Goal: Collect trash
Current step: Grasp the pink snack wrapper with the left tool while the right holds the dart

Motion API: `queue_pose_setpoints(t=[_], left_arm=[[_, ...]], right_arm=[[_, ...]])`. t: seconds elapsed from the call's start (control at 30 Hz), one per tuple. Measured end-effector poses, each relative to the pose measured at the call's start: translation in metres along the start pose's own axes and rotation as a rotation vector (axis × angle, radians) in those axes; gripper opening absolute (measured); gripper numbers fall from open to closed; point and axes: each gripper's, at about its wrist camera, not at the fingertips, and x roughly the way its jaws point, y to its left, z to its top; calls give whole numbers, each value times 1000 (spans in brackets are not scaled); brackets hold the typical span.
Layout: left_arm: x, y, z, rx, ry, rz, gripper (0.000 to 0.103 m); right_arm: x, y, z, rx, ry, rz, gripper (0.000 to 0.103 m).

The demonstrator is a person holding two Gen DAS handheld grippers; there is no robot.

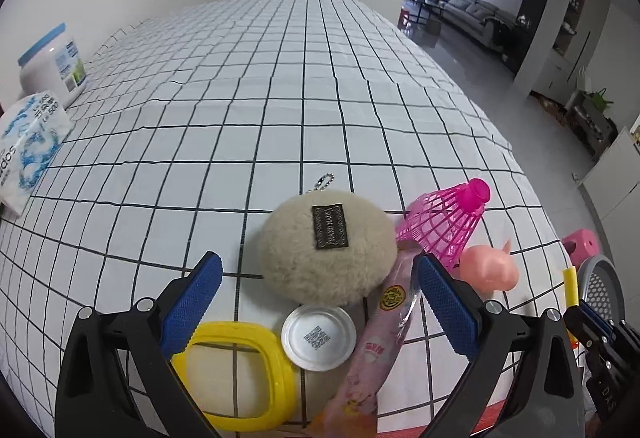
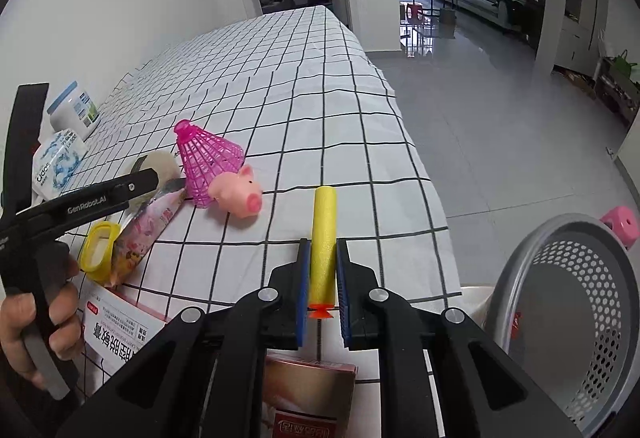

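Observation:
My right gripper (image 2: pixel 323 258) is shut on a yellow foam dart (image 2: pixel 323 238) with an orange suction tip, held above the table's right edge. The dart also shows in the left wrist view (image 1: pixel 571 286). A grey perforated bin (image 2: pixel 576 322) stands off the table, lower right. My left gripper (image 1: pixel 320 278) is open above a beige plush puff (image 1: pixel 326 246), a white round lid (image 1: pixel 319 337), a pink snack wrapper (image 1: pixel 376 350) and a yellow plastic ring (image 1: pixel 240 374).
A pink shuttlecock (image 2: pixel 208 162) and a pink pig toy (image 2: pixel 240 194) lie on the checked tablecloth (image 1: pixel 256 98). A tissue pack (image 1: pixel 28 146) and a white jar (image 1: pixel 54 62) sit at the left. Boxes (image 2: pixel 312 394) lie near the front edge. A pink stool (image 2: pixel 620 224) stands on the floor.

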Motion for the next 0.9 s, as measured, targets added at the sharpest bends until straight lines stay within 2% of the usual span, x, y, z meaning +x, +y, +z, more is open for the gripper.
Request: queue_pose_setpoints(t=[0.23, 0.4, 0.47, 0.6, 0.77, 0.9], left_arm=[[18, -1, 9, -2, 59, 3, 96], [24, -1, 16, -9, 61, -1, 95], [24, 2, 20, -8, 58, -20, 78], [26, 2, 23, -9, 48, -47, 66], [21, 8, 21, -10, 43, -72, 60], [11, 13, 18, -21, 9, -74, 56]], right_arm=[[1, 1, -1, -4, 1, 8, 12], [0, 5, -2, -12, -1, 12, 12], [-1, 5, -2, -11, -2, 11, 12], [-2, 2, -2, -3, -4, 10, 12], [-2, 2, -3, -2, -7, 13, 12], [-4, 1, -2, 0, -12, 16, 12]])
